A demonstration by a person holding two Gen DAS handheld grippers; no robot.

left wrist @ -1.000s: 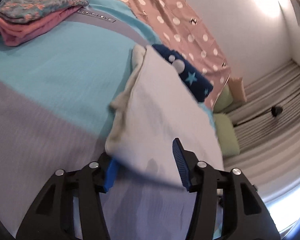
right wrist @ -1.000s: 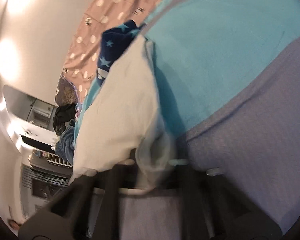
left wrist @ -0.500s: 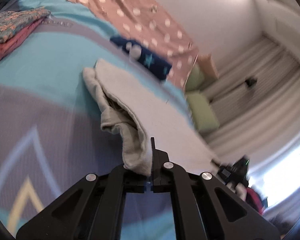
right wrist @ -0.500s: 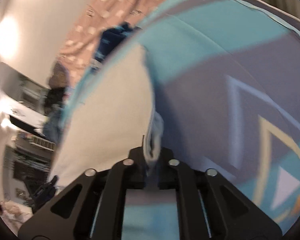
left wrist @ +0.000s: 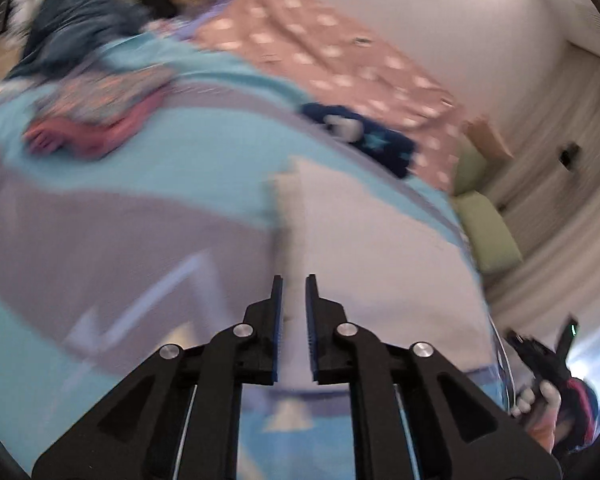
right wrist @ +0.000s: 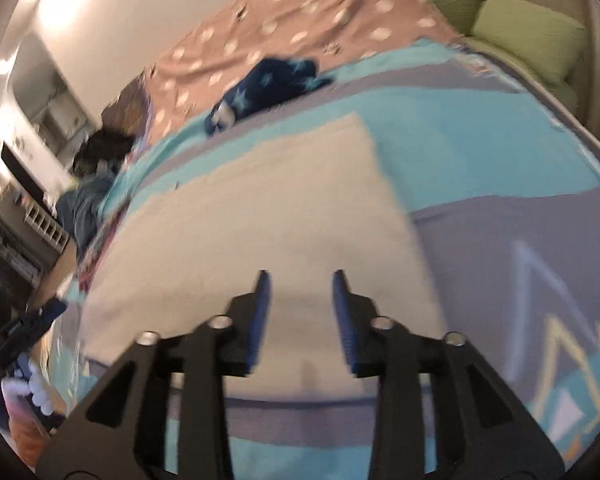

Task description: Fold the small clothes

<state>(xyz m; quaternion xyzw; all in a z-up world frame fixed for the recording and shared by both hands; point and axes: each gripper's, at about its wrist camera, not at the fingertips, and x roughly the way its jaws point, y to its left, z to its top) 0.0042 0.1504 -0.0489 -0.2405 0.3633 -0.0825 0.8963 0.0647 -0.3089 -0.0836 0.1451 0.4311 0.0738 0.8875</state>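
Lay flat on the blue and grey bedspread (right wrist: 500,152), the white garment (right wrist: 268,216), spread as one broad pale rectangle with its far edge toward the wall and its near edge just under both tools. Hovered over that near edge with nothing held: left gripper (left wrist: 293,320) with jaws parted only a narrow slit, right gripper (right wrist: 300,312) with jaws parted rather wider, cloth visible through both gaps but not pinched. Looked smoothed out, no bunching visible in either view, though motion blur hid fine creases. Judged as one fold laid down or a spreading-out finished, with at least another fold likely needed to bring so wide a piece down to a compact bundle. Already done, apparently: a small folded stack of patterned and pink clothes (left wrist: 96,120) well off to the left. Still waiting, by the look of it: a navy star-printed item (right wrist: 268,80) crumpled beyond the white one, near the pink dotted blanket (right wrist: 300,20).
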